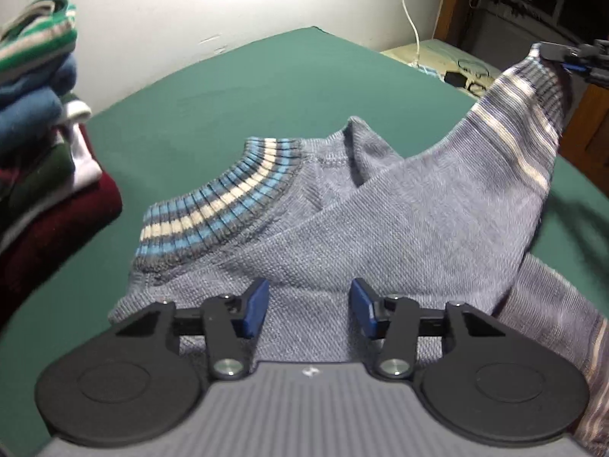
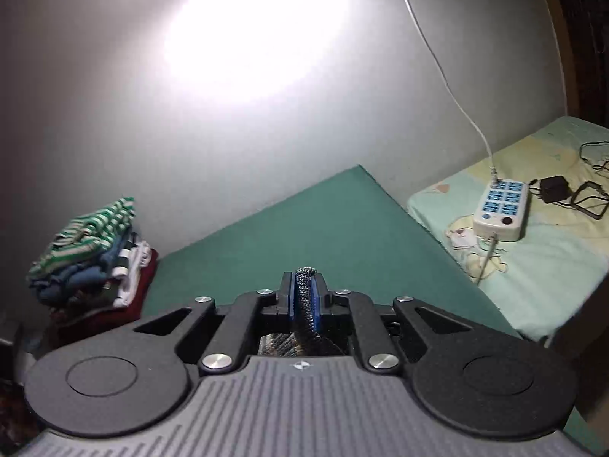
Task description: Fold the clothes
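Both tongs are showing in my two wrist views. On the left, my left gripper [image 1: 310, 310] is hanging over the near part of the grey-blue sweater [image 1: 380, 228]; its blue pads [image 1: 255, 306] are standing about half apart with only flat knit under them, and they are not pressing on anything. At the far left a stack of folded clothes [image 1: 42, 114] is sitting, a green striped piece on top and a dark red one at the bottom.

The sweater is lying on the green table [image 1: 266, 83] in the middle, its striped collar [image 1: 220, 205] pointing to the far left, and the body is touching the table just beside my left gripper.

Going to the right, one sleeve [image 1: 514, 122] is being held up off the table, rising to the far right. There my right gripper [image 2: 303, 297] is pinching the sleeve cuff [image 2: 304, 289]; its jaws are nearly closed on the dark ribbed knit.

Further right, beside the table, a bed with a pale sheet [image 2: 552, 259] is carrying a white power strip [image 2: 502, 209] and a black charger [image 2: 553, 188].
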A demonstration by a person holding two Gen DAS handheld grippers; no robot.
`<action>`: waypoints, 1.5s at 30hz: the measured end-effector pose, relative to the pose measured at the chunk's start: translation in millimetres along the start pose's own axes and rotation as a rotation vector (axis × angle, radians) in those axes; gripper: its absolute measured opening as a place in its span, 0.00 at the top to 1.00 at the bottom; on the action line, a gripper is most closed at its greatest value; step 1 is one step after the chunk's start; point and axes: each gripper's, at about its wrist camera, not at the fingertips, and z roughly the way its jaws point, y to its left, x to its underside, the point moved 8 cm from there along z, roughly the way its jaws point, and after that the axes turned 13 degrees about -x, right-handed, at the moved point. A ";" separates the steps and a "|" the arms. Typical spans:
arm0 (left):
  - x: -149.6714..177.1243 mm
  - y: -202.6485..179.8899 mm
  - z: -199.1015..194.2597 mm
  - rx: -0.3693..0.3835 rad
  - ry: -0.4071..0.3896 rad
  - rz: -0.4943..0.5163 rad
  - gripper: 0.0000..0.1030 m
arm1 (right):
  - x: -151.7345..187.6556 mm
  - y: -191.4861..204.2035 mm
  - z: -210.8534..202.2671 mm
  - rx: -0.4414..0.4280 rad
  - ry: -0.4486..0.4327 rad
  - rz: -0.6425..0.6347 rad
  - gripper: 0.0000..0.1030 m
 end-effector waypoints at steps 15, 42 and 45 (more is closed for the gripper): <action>-1.8 7.4 2.3 0.066 -0.018 -0.133 0.59 | 9.6 134.7 -1.3 -0.425 0.043 0.029 0.91; 18.3 48.4 -31.6 0.036 -0.040 -0.187 0.53 | 95.5 221.0 -45.5 -0.682 0.364 0.034 0.91; 17.8 47.7 -34.3 0.083 -0.022 -0.239 0.53 | 102.3 216.1 -47.4 -0.658 0.379 0.027 0.91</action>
